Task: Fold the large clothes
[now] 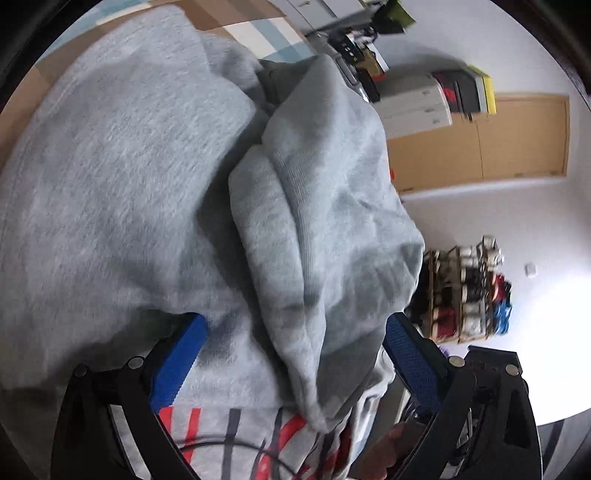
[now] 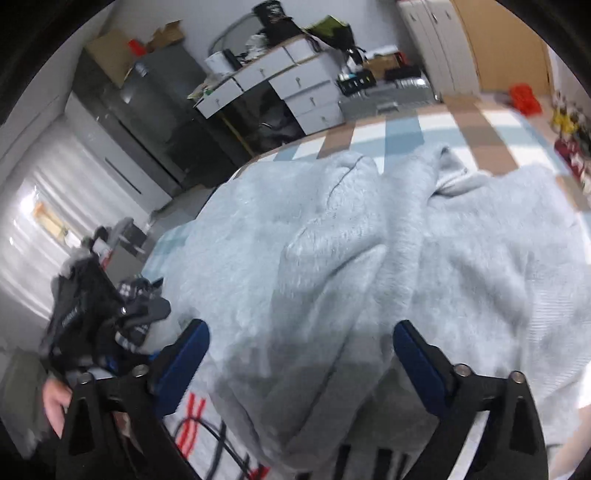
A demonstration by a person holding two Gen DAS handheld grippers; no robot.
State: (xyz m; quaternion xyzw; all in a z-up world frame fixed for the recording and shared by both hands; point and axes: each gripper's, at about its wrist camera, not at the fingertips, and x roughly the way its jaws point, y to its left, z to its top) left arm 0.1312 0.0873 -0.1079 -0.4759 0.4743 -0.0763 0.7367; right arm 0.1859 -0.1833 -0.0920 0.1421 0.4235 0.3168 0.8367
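A large light-grey sweatshirt lies crumpled over a bed with a striped brown, white and blue cover. In the left wrist view a thick fold of it runs down between the blue pads of my left gripper, whose jaws stand wide apart without pressing on it. In the right wrist view the same grey sweatshirt fills the middle. My right gripper hovers over its near edge, jaws wide, with loose cloth below them. White fabric with red and dark marks shows nearest the camera.
A white desk with drawers and a dark tall cabinet stand beyond the bed. A heap of dark clothes sits at the left, with a hand below it. A shoe rack and a wooden door are at the right.
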